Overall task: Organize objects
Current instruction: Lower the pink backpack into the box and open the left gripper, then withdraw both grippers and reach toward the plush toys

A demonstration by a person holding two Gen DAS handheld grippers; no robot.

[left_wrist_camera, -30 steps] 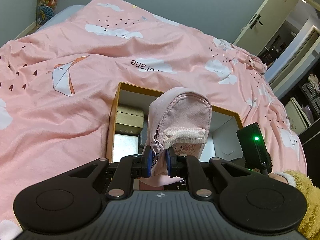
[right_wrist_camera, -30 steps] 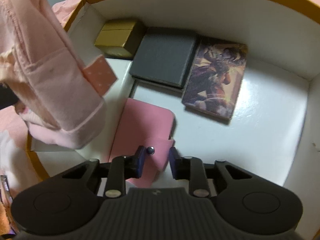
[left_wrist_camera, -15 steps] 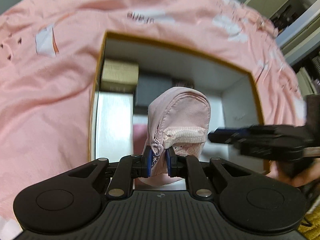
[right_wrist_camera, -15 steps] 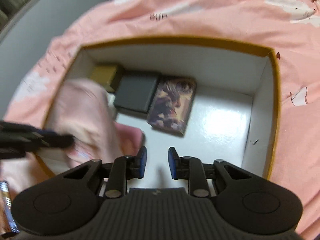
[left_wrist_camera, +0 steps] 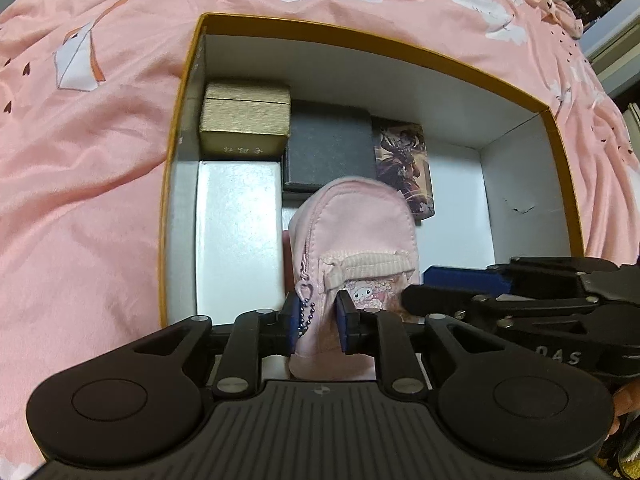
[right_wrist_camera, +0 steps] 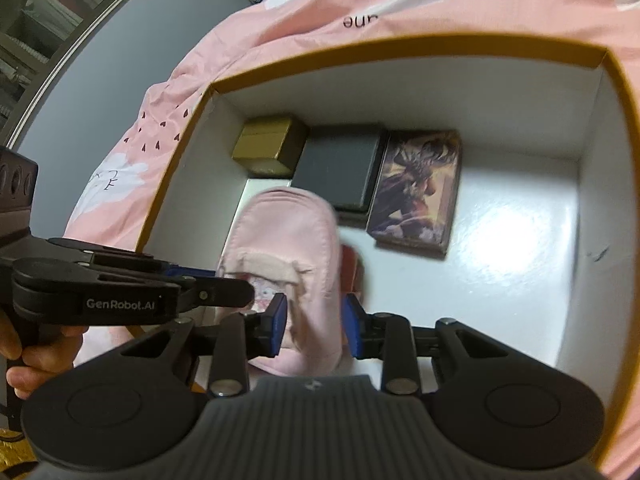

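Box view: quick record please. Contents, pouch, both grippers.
box: open, yellow rim, on pink bedding
contents: gold box, grey box, picture box in a row at the far wall; white box at left
pouch: pink, down in the box
left gripper: pouch between pads, jaws just been opening
right gripper: open, holding nothing

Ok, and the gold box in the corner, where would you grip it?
From above, across its near and far faces. The gold box stands taller than its neighbours, with the carton wall close on one side and the dark grey box against the other, so only those two faces look free.
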